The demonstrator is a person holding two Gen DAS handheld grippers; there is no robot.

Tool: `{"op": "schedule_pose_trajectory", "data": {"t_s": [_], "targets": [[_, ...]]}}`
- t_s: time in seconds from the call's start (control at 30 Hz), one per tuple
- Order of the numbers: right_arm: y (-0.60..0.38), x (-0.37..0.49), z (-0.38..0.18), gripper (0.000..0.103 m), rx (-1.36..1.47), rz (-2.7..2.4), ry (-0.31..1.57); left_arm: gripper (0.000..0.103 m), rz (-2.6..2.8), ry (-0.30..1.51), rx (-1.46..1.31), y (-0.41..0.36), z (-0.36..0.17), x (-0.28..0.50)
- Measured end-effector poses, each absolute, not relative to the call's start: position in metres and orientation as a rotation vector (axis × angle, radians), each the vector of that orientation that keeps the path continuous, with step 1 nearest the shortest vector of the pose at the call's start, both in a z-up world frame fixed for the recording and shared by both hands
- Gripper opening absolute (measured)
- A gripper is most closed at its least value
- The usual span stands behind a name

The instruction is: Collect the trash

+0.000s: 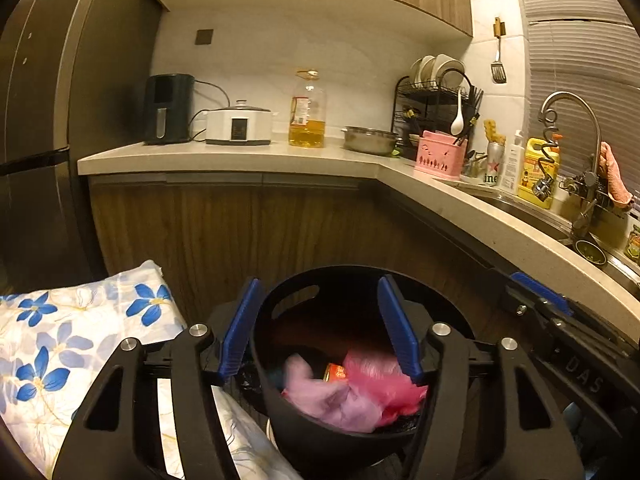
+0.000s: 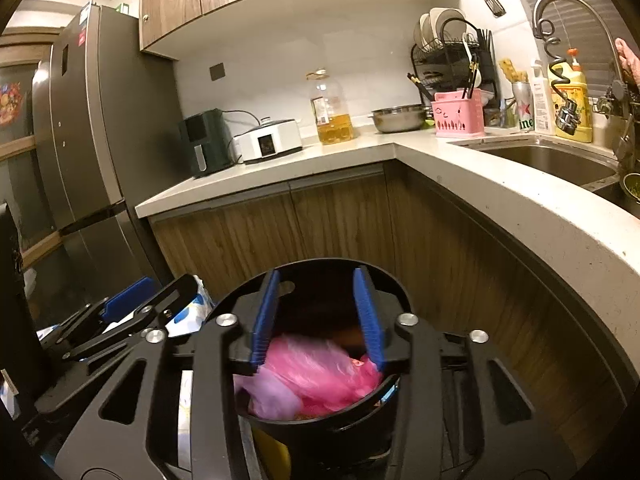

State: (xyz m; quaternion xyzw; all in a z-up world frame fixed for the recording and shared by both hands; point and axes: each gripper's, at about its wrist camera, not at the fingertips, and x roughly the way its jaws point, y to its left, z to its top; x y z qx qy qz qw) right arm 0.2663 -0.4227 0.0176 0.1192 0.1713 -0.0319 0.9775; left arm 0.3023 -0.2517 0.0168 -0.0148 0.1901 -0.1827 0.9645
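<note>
1. Our left gripper (image 1: 320, 328) stands wide, straddling the black bin's (image 1: 280, 400) rim; pink bags (image 1: 384, 380) lie inside.
2. Our right gripper (image 2: 318, 316) gapes narrower, empty.
3. Only the right view shows the fridge (image 2: 88, 140), at nine o'clock.

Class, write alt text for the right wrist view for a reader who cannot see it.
The right hand-held gripper, jaws open and empty, hovers over a black trash bin holding crumpled pink plastic bags. Behind it, an L-shaped kitchen counter carries appliances, an oil bottle and a sink.
</note>
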Motion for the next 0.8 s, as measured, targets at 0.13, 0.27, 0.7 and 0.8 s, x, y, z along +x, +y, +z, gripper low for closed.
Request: {"op": "schedule_pose_trajectory", "data": {"t_s": [0.13, 0.27, 0.7, 0.8], "targets": [[-0.420, 0.261, 0.016, 0.059, 0.221, -0.087, 0.359, 0.082, -0.302, 0.396, -0.024, -0.237, 0.013, 0.298], [-0.410, 0.250, 0.011, 0.084, 0.191, -0.097, 0.375, 0.091, -0.222, 0.400, -0.005, -0.219, 0.011, 0.286], [-0.353, 0.200, 0.011, 0.098, 0.100, -0.106, 0.429, 0.097, -0.111, 0.429, -0.008, -0.156, 0.015, 0.213], [-0.340, 0.185, 0.013, 0.098, 0.088, -0.107, 0.432, 0.097, -0.107, 0.434, -0.009, -0.142, 0.014, 0.195]]}}
